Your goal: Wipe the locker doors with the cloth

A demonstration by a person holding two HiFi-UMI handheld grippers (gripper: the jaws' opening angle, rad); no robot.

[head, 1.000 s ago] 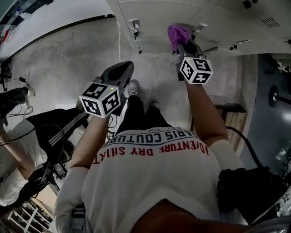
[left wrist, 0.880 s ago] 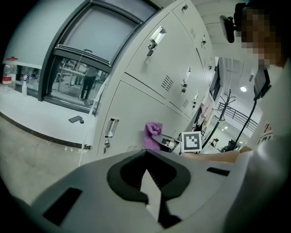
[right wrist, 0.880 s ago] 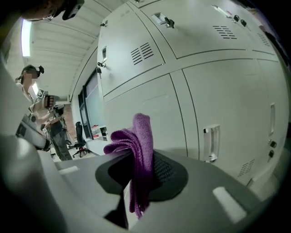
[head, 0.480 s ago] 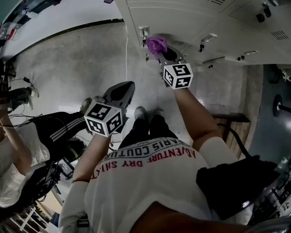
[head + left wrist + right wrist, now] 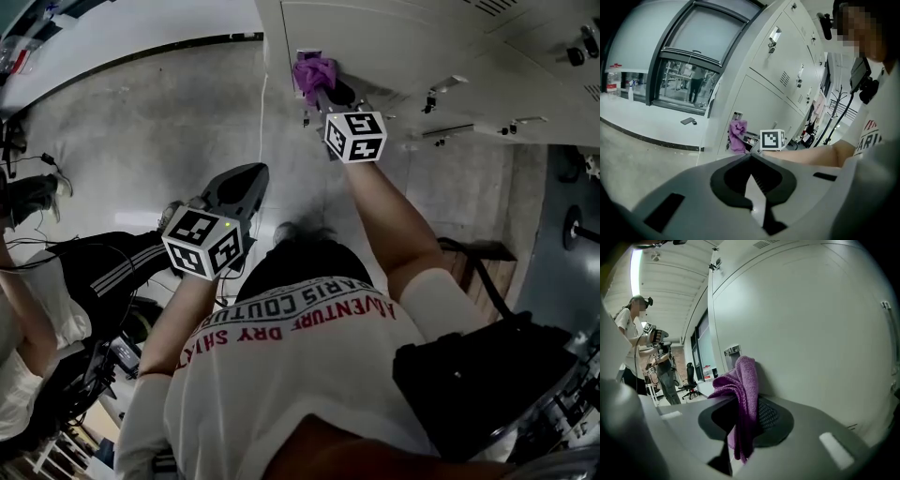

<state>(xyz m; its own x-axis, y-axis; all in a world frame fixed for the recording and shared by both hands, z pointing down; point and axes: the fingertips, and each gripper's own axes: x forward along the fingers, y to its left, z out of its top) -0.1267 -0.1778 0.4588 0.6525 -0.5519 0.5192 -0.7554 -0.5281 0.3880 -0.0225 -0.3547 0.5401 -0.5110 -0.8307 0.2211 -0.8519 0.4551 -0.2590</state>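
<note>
A purple cloth (image 5: 314, 71) is pinched in my right gripper (image 5: 323, 89) and pressed against a pale grey locker door (image 5: 394, 37). In the right gripper view the cloth (image 5: 740, 399) hangs bunched between the shut jaws, its top touching the locker door (image 5: 811, 324) beside a metal latch (image 5: 732, 351). My left gripper (image 5: 246, 178) hangs lower left, away from the lockers, jaws together and empty. From the left gripper view I see the cloth (image 5: 737, 136) and the right gripper's marker cube (image 5: 771, 139) against the locker row (image 5: 787, 70).
More locker doors with latches (image 5: 441, 89) run to the right. A person (image 5: 633, 348) stands down the room by a chair (image 5: 690, 376). Black bags and cables (image 5: 103, 272) lie on the concrete floor (image 5: 141, 122) at left. A bench (image 5: 483, 258) stands at right.
My right gripper has slid the cloth leftward along the locker face, from near one latch to the door's left edge. The left gripper has barely shifted.
</note>
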